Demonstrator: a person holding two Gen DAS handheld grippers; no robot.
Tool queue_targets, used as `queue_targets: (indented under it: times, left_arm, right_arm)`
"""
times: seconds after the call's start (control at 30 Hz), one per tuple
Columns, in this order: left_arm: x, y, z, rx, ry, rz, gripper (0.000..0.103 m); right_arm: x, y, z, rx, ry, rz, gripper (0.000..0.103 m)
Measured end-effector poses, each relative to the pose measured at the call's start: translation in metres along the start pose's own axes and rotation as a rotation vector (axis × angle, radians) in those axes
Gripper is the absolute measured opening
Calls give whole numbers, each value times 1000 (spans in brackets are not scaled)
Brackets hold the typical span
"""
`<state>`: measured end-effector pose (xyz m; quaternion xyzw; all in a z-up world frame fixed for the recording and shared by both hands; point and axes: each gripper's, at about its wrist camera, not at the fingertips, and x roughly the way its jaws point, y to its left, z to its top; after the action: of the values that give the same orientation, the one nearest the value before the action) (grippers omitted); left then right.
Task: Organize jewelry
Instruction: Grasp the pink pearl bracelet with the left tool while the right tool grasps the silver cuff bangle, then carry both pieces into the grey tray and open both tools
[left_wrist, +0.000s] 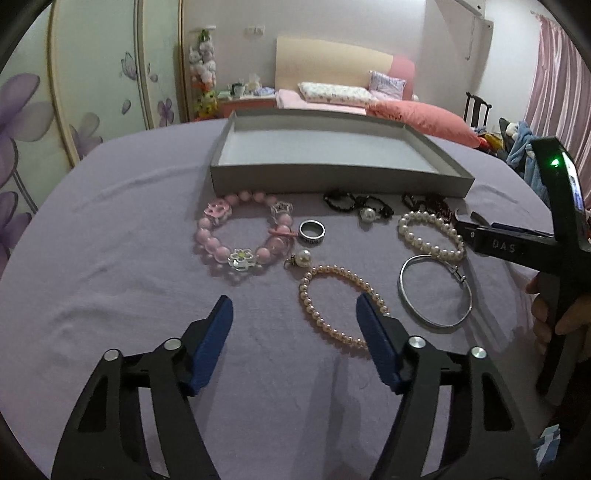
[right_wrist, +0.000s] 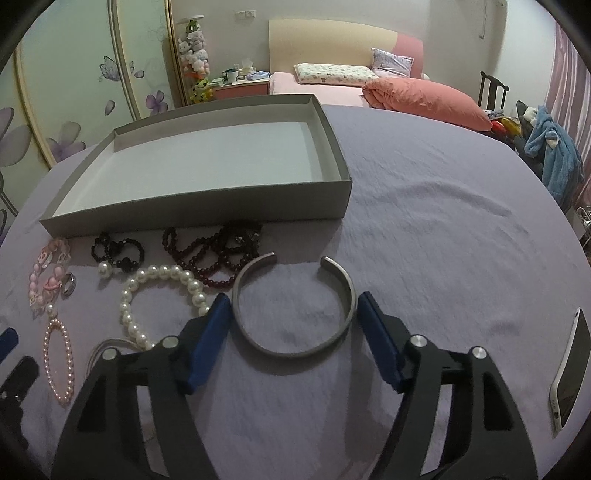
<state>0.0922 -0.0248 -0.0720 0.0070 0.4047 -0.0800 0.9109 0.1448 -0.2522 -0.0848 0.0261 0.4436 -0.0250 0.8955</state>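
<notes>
A grey shallow box sits open on the purple cloth, nothing in it. In front of it lie a pink bead bracelet, a dark ring, a pearl pendant, a small-pearl bracelet, a white pearl bracelet, a silver bangle, black bead bracelets and dark red beads. My left gripper is open above the cloth, near the small-pearl bracelet. My right gripper is open, its fingers on either side of an open silver cuff.
A white phone lies at the right on the cloth. The right gripper's body reaches in from the right in the left wrist view. A bed with pink bedding stands behind the table.
</notes>
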Motion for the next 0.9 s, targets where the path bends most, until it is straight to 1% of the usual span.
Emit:
queue_targets:
  times: [0.03, 0.1, 0.13, 0.17, 0.23, 0.37, 0.47, 0.57, 0.63, 0.7, 0.73, 0.8, 0.9]
  left_arm:
    - [2, -1, 0, -5, 11, -4, 60]
    - [6, -1, 0, -6, 28, -10, 51]
    - [8, -2, -1, -3, 40, -12, 43]
    - [9, -2, -2, 2, 42, -3, 42]
    - [8, -3, -3, 11, 42, 1, 33]
    - [7, -1, -2, 2, 49, -4, 33]
    - [7, -5, -2, 7, 54, -16, 36]
    - [8, -9, -2, 28, 52, 1, 35]
    - [9, -10, -2, 38, 50, 22, 10]
    - [9, -5, -2, 26, 53, 9, 7]
    - [9, -3, -1, 23, 54, 5, 7]
    - [7, 3, -2, 24, 51, 21, 6]
    - [3, 10, -3, 12, 41, 14, 6]
  right_arm:
    - [0, -1, 1, -2, -2, 2, 65]
    - [0, -1, 2, -4, -2, 4, 65]
    - [-1, -1, 2, -5, -2, 7, 65]
    - [-2, -1, 2, -6, -2, 8, 65]
    - [-2, -3, 3, -6, -2, 8, 65]
    - [-1, -3, 2, -5, -2, 9, 66]
    - [-1, -3, 1, -6, -3, 8, 66]
    - [-2, -3, 1, -7, -2, 8, 65]
    - [-3, -3, 0, -9, -3, 8, 65]
    - [-4, -3, -2, -12, -3, 10, 65]
    - [-5, -3, -4, -13, -4, 11, 65]
    - [-8, -5, -9, -10, -3, 11, 65]
    - [-14, -7, -14, 1, -6, 19, 65]
